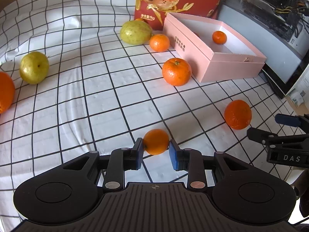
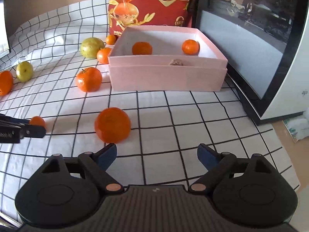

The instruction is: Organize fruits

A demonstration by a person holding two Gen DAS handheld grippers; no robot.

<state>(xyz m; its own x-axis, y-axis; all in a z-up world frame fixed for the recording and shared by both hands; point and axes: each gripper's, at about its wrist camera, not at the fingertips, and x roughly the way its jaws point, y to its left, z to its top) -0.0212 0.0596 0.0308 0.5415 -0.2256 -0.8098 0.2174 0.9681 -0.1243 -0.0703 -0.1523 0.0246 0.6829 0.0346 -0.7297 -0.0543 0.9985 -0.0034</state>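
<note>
Fruits lay scattered over the checked cloth (image 1: 77,100), and a pink box (image 2: 166,77) stood at twelve o'clock in the right wrist view with two mandarins already inside. The left gripper (image 1: 156,150) pinched a small mandarin (image 1: 156,141) between its blue pads, low over the cloth. The right gripper (image 2: 156,154) was spread wide and empty, its jaws having all but stopped narrowing; a larger mandarin (image 2: 112,125) sat just beyond its fingertips at about eleven o'clock, off the centre line between them.

The small mandarin was caught near the pad tips, so a quick swing toward the box could let the round fruit squirt out and roll. On the right, closing from that offset would likely make one finger nudge the larger mandarin sideways before the other met it. More mandarins and green pears (image 1: 34,67) at ten o'clock were well apart from both grippers.
</note>
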